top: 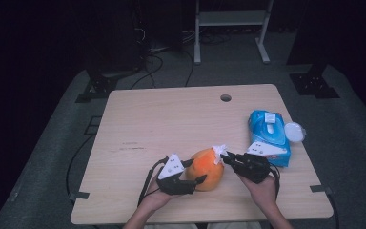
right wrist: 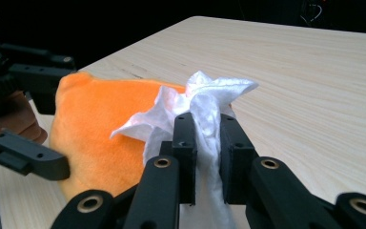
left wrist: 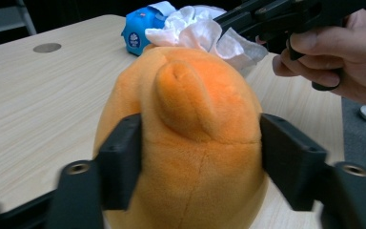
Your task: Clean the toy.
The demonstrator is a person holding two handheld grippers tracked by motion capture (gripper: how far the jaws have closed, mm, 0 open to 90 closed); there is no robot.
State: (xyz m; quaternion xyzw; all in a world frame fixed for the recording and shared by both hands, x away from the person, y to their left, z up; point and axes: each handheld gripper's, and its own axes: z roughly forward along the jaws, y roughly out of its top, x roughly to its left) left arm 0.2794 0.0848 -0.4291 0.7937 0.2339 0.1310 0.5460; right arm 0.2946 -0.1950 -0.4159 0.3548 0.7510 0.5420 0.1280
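A pale wood-grain table [top: 171,119] is sitting in a dim room, grey floor spreading around it, black cables trailing at the back and a light metal frame [top: 231,28] standing beyond the far edge; there is a round cable hole [top: 226,98] near the far edge of the tabletop. Going left to right along the near edge in the high view: the left gripper [top: 190,175] is coming in from the bottom with a hand behind it, its jaws lying either side of the orange plush toy [top: 207,168]. In the left gripper view the two black jaws are flanking the toy's flanks, right against the fur, and whether they are pressing I cannot tell. The toy is resting on the table near the front edge, a little right of centre, between the two grippers; it is a rounded lump, its long axis lying roughly along the left gripper's line of sight, a small stubby bump [left wrist: 183,98] sticking up on top. Next, the white tissue [right wrist: 205,107] is lying against the toy's far upper right side, and the right gripper [right wrist: 205,143] is clamping it, jaws close together with the crumpled sheet bunched between them. Further right, a blue wipes pack [top: 268,136] is lying near the table's right edge, and a small white round lid [top: 294,131] is sitting just beside it.
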